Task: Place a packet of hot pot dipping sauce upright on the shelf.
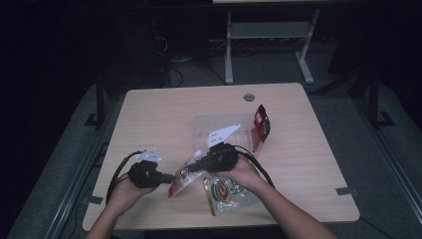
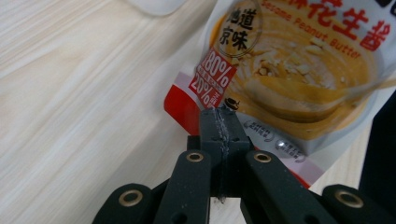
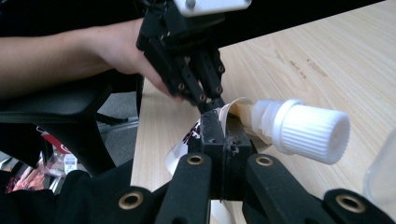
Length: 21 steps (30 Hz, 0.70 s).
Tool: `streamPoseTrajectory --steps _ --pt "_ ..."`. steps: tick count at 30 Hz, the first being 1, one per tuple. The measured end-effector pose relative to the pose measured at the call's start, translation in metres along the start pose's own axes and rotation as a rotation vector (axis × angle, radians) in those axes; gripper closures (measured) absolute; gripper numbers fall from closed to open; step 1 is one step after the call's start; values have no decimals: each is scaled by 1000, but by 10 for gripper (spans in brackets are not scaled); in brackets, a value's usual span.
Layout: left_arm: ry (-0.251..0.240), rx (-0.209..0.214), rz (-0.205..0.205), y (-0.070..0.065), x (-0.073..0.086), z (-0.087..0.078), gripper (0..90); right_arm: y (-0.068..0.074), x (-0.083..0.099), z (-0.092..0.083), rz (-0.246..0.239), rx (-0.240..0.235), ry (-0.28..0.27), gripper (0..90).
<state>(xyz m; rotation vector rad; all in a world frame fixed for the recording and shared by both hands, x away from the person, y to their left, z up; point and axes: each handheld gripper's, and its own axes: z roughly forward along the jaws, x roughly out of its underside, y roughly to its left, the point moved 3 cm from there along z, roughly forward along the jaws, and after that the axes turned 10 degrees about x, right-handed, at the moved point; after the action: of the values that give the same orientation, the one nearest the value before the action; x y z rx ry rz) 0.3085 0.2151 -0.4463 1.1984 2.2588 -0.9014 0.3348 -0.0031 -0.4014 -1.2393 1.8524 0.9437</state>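
Note:
A sesame peanut butter pouch (image 1: pixel 180 180) with a white screw cap (image 3: pixel 310 133) hangs between my two grippers just above the table (image 1: pixel 149 119). My left gripper (image 1: pixel 168 178) is shut on the pouch's lower edge; the left gripper view shows its jaws (image 2: pixel 219 119) pinching the red and orange print (image 2: pixel 289 70). My right gripper (image 1: pixel 193 166) is shut on the pouch's top, right beside the spout (image 3: pixel 223 123). Across the pouch, the right gripper view also takes in the left gripper (image 3: pixel 205 100) and the hand that holds it.
A second pouch (image 1: pixel 226 195) with a spiral picture lies flat under the right hand near the front edge. A clear plastic container (image 1: pixel 219 128) stands at mid-table, with a red and black packet (image 1: pixel 261 127) leaning at its right. A grey round plug (image 1: pixel 249 97) sits at the back.

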Motion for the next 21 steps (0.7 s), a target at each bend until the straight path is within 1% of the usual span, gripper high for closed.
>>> streamPoseTrajectory --steps 3,5,6,8,9,11,13,15,16,19,20,21 --pt "-11 8 29 -7 -7 9 899 -2 0 -7 3 0 -20 899" --pt "-15 11 32 -9 -9 10 898 -2 -1 -10 9 -1 -20 899" --pt "-22 14 53 -12 -12 12 896 -3 -2 -13 4 4 -28 899" --pt "-29 16 57 -13 -13 13 871 -4 -3 -15 5 1 -38 899" --pt "-36 15 62 -15 -13 13 868 -5 -4 -19 0 5 -46 898" --pt "-37 19 65 -15 -13 13 862 -6 -4 -21 -6 8 -49 899" --pt "-45 22 58 -15 -12 10 841 -9 -6 -28 -9 19 -58 898" --pt "-53 25 54 -14 -12 8 829 -10 -7 -30 -14 26 -63 898" --pt "-63 22 57 -12 -11 5 797 -12 -9 -36 -7 35 -70 898" --pt "-58 22 54 -10 -9 2 776 -16 -12 -45 -1 46 -91 898" --pt "-58 22 54 -10 -9 2 771 -16 -12 -45 -1 46 -91 898" --pt "-66 22 52 -10 -8 2 765 -18 -15 -51 -5 54 -108 898"
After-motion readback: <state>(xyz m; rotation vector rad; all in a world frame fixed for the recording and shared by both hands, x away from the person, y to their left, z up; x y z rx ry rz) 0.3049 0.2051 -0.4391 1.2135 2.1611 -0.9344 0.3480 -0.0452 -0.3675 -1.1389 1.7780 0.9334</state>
